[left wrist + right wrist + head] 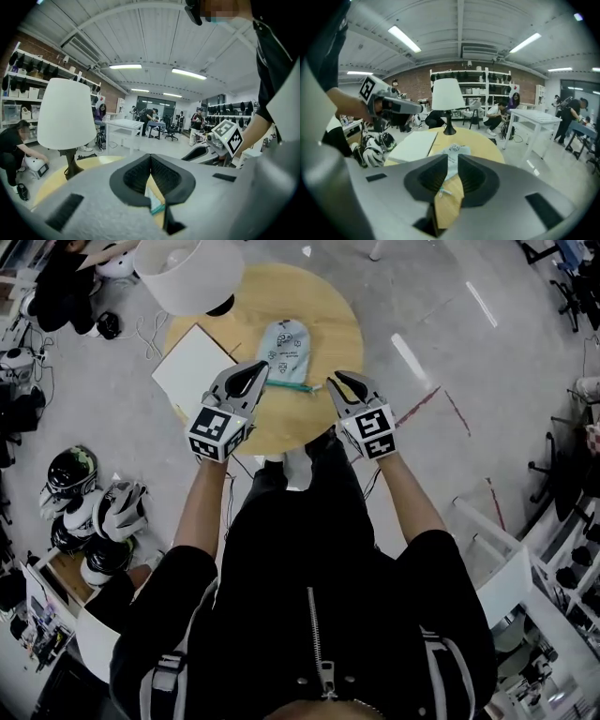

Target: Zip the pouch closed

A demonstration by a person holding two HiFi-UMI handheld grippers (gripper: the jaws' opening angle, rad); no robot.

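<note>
A light blue pouch (pixel 284 351) lies flat on the round wooden table (pixel 328 315), its teal zipper edge (pixel 287 385) toward me. My left gripper (pixel 257 373) hovers over the zipper's left end, jaws shut with nothing in them. In the left gripper view (pixel 150 161) the pads meet and the zipper (pixel 158 209) shows below them. My right gripper (pixel 336 382) hangs just right of the zipper's right end, apart from it, jaws open. Its own view (pixel 453 161) shows the pouch (pixel 453 157) through the gap and a small zipper pull (pixel 442 191) lower down.
A white pad (pixel 192 367) lies on the table's left part, beside the pouch. A lamp with a white shade (pixel 187 273) stands at the far left edge. Helmets (pixel 89 512) sit on the floor to the left. People work in the room behind.
</note>
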